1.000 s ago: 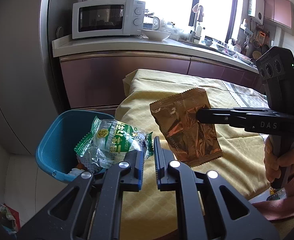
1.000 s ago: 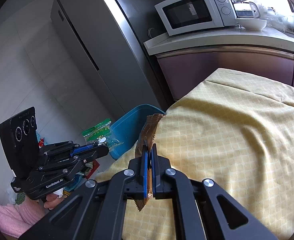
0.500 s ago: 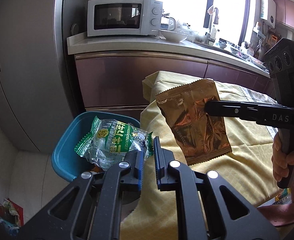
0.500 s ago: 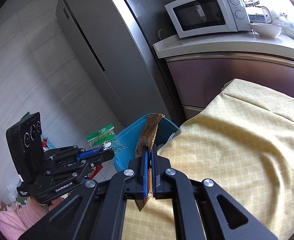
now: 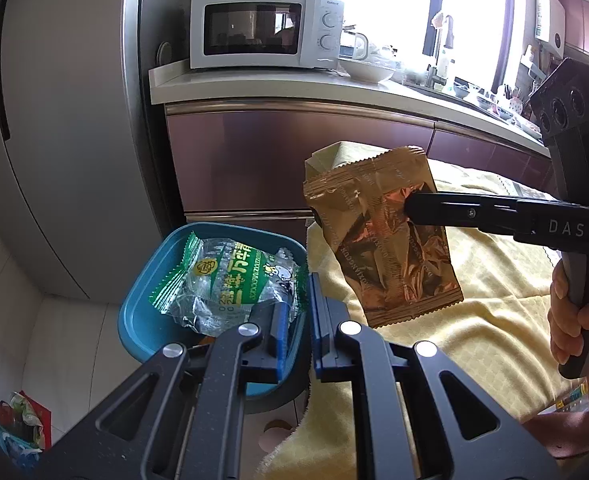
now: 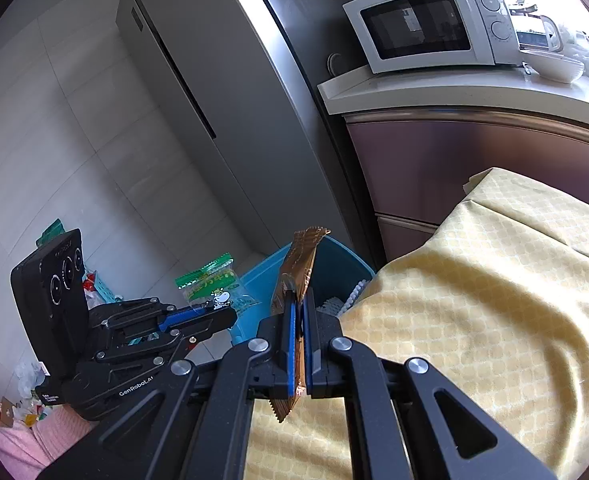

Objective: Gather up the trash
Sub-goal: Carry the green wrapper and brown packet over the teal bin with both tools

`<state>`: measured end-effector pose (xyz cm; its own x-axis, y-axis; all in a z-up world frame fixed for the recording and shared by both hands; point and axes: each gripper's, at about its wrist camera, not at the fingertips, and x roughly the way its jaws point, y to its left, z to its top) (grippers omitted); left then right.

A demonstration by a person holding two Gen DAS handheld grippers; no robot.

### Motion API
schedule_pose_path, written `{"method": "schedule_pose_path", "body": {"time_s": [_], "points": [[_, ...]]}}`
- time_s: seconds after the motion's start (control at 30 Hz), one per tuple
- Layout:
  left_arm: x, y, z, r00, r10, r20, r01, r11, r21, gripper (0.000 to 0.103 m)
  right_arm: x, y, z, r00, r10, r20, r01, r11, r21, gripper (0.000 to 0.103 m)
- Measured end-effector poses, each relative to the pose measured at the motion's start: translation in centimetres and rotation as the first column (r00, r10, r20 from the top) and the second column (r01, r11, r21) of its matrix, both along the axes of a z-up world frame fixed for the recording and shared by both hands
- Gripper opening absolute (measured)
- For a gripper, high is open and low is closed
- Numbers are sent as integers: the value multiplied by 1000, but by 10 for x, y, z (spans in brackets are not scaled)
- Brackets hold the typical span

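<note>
I'm mid-carry: left gripper (image 5: 302, 312) pinches the clear green-print wrapper (image 5: 230, 280) over the blue bin (image 5: 142, 308), right gripper (image 6: 300, 344) clamped on the gold foil packet (image 5: 382, 236) at the yellow tablecloth (image 6: 494, 300) edge. Next: bring rt over bin, let both go

wrist views angled down, both showing bin (image 5: 142, 320)

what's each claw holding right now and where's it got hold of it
Left claw: clear green-printed wrapper, pinched at its lower right edge. Right claw: brown foil packet, gripped mid-body.
</note>
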<state>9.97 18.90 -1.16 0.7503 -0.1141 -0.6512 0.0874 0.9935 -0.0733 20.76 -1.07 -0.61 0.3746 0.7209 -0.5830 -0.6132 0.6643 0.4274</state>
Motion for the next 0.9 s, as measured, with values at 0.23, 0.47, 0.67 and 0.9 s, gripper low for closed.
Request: {"method": "schedule_pose_path", "body": {"time_s": [0.23,0.47,0.67,0.9], "points": [[5,3,-2,1000,16,-6,-16,1000,5,10,5,8,-2,1000,9,-1,-10,1000,-14,3],[11,6,-6,999,27,-17,-27,1000,11,10,8,16,-3,1000,14,0,-14,1000,-27,2],[15,6,-9,999,33,-26,-33,999,12,10,10,22,-5,1000,22,-3,-22,999,-39,3],[19,9,-13,998,43,-37,-43,999,10,10,14,31,-6,1000,31,-5,-31,998,-48,2]]}}
